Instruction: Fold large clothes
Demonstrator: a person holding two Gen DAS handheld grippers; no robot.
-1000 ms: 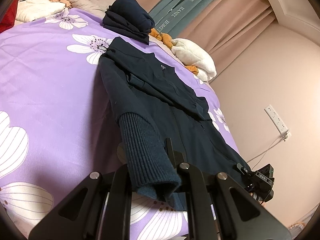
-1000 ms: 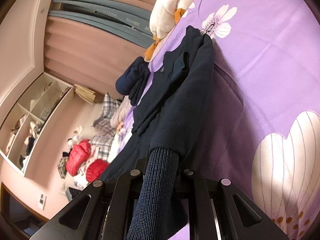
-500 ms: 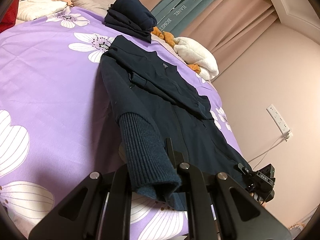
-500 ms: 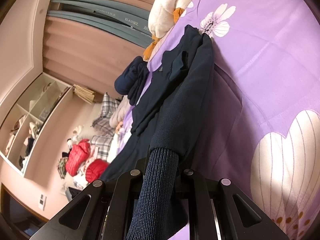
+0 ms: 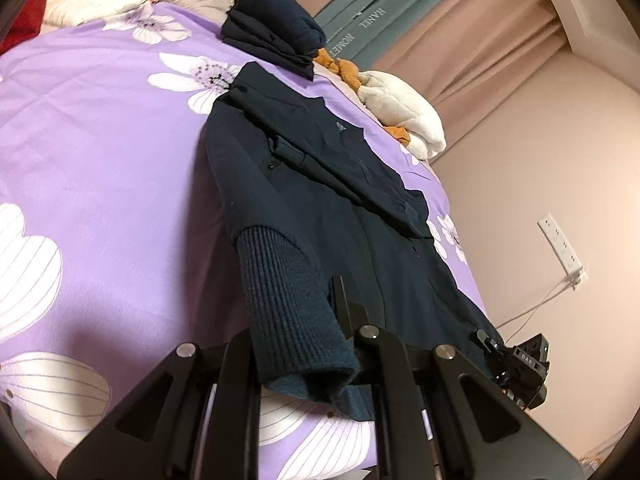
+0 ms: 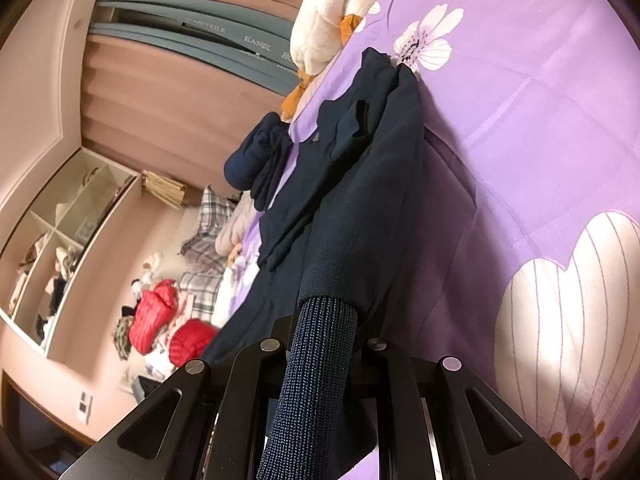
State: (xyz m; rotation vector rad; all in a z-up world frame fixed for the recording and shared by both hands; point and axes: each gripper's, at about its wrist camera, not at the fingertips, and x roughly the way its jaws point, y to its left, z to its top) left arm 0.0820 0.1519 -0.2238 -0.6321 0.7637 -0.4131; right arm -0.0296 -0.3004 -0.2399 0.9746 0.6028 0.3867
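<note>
A dark navy jacket [image 5: 332,200] lies spread lengthwise on the purple flowered bedspread [image 5: 100,152]. My left gripper [image 5: 308,344] is shut on its ribbed knit cuff [image 5: 288,304], which drapes over the jaws. My right gripper [image 6: 324,356] is shut on the other ribbed cuff [image 6: 320,360], with the sleeve [image 6: 368,208] stretching away toward the jacket's shoulder. The right gripper also shows in the left wrist view [image 5: 516,364] at the jacket's far lower edge. The fingertips are hidden by cloth.
A folded navy garment [image 5: 276,36] sits at the bed's far end by a white and orange plush [image 5: 404,116]. Curtains [image 5: 460,40], a wall socket [image 5: 560,248], red jackets [image 6: 160,316] on the floor and an open shelf [image 6: 60,248] surround the bed.
The left gripper has moved a little nearer along the jacket with its cuff; the right view has barely shifted. Both grips are unchanged.
</note>
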